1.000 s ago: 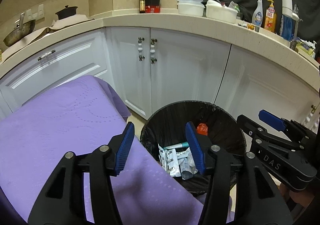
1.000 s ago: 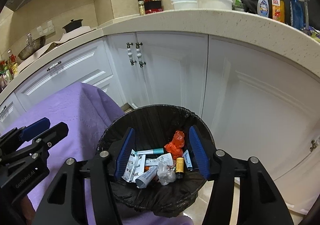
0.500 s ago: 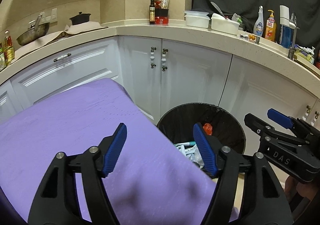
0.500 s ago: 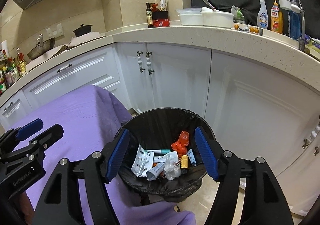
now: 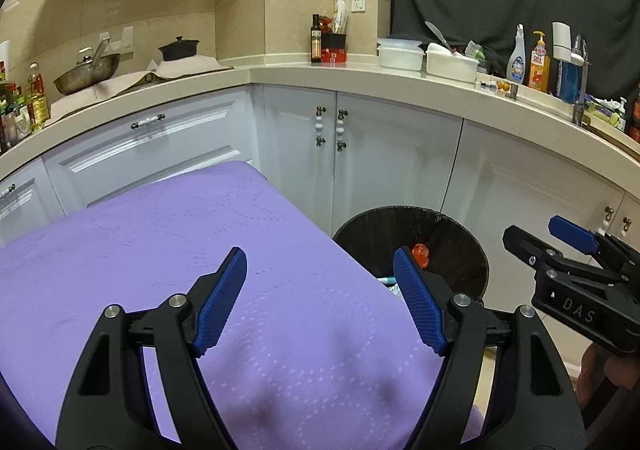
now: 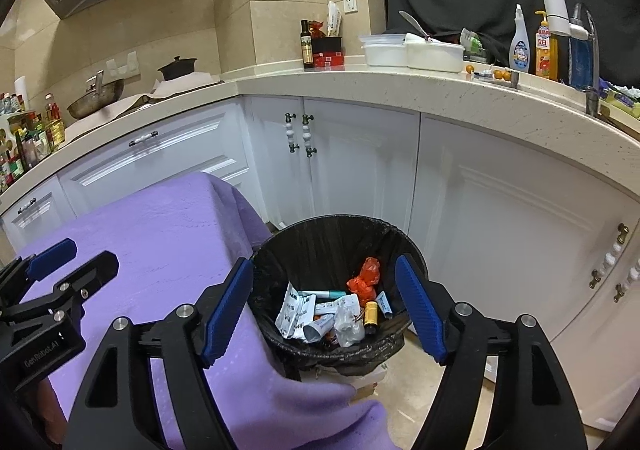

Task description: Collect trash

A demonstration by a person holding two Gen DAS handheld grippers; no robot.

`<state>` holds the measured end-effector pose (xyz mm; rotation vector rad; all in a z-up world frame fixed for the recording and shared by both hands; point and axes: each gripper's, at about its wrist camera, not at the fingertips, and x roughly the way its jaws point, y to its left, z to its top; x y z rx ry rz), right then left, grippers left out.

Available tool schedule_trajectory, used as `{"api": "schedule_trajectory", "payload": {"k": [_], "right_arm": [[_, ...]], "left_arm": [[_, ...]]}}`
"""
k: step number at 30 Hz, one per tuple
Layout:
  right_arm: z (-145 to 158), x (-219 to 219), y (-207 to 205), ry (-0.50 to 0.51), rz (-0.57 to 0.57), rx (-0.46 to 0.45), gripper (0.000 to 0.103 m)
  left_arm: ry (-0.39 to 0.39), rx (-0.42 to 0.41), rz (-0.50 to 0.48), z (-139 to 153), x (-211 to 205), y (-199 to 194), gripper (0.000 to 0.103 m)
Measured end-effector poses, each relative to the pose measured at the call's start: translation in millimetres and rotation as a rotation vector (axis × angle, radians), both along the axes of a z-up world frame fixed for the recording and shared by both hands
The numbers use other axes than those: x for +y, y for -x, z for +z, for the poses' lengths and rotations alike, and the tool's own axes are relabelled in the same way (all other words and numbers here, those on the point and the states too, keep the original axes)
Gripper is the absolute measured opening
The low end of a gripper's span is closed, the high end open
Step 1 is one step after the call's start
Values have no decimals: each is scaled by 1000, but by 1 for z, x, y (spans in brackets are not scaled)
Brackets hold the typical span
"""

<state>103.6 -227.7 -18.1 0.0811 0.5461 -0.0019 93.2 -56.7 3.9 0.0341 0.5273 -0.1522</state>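
Note:
A black-lined trash bin [image 6: 304, 246] stands on the floor by the white cabinets; it also shows in the left wrist view [image 5: 460, 238]. It holds several wrappers, tubes and an orange bag [image 6: 362, 282]. My right gripper [image 6: 324, 310] is open and empty above the bin's near rim. My left gripper [image 5: 320, 298] is open and empty above the purple-covered table [image 5: 160, 250], to the left of the bin. Each gripper shows at the edge of the other's view.
White cabinets [image 6: 352, 161] run behind the bin under a stone counter [image 6: 440, 97] with bottles, white tubs, a pot and a wok. The purple cloth [image 6: 160, 250] hangs over the table edge beside the bin. Tiled floor [image 6: 420, 390] lies to the right.
Both grippers have risen and pulled back from the bin, so it looks smaller and lower. The left gripper has moved over the purple table. Both stay open.

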Motion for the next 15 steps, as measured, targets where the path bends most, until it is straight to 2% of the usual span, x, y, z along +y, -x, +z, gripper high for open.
{"api": "schedule_trajectory", "payload": {"k": [15], "right_arm": [[11,2,9,24,-18,-32,73]], "left_arm": [[1,-29,-27,13,-11,6,75]]}}
